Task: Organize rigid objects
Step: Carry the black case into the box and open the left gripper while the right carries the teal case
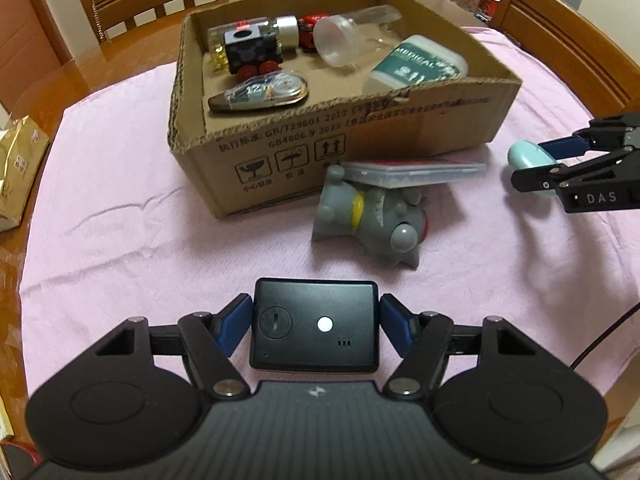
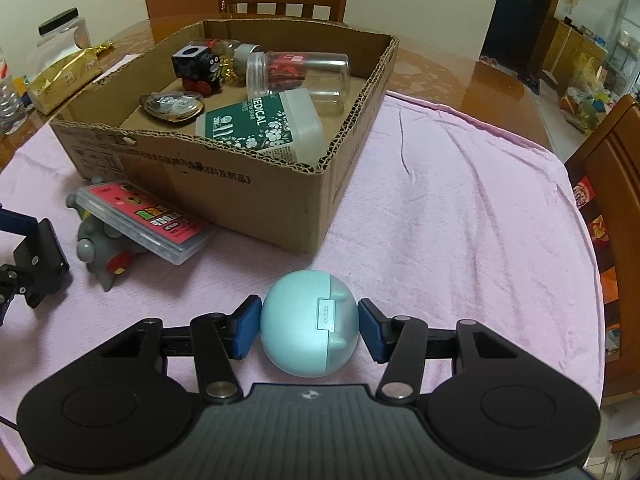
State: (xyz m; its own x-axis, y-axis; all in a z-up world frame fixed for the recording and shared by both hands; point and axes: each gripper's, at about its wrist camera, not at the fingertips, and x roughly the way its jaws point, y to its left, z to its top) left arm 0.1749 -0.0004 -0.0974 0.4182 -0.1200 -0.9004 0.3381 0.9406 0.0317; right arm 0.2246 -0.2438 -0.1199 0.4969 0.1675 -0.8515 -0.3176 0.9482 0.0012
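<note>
Right now the left gripper (image 1: 316, 326) has its blue pads against both sides of a flat black rectangular device (image 1: 314, 325) above the pink cloth (image 1: 140, 248). Over at the right gripper (image 2: 309, 328), a rounded pale-blue plastic case (image 2: 308, 330) sits between the fingers; the left pad touches, the right looks just clear. Beyond stands the open cardboard box (image 2: 256, 200), a grey toy figure (image 1: 368, 216) beside it.
</note>
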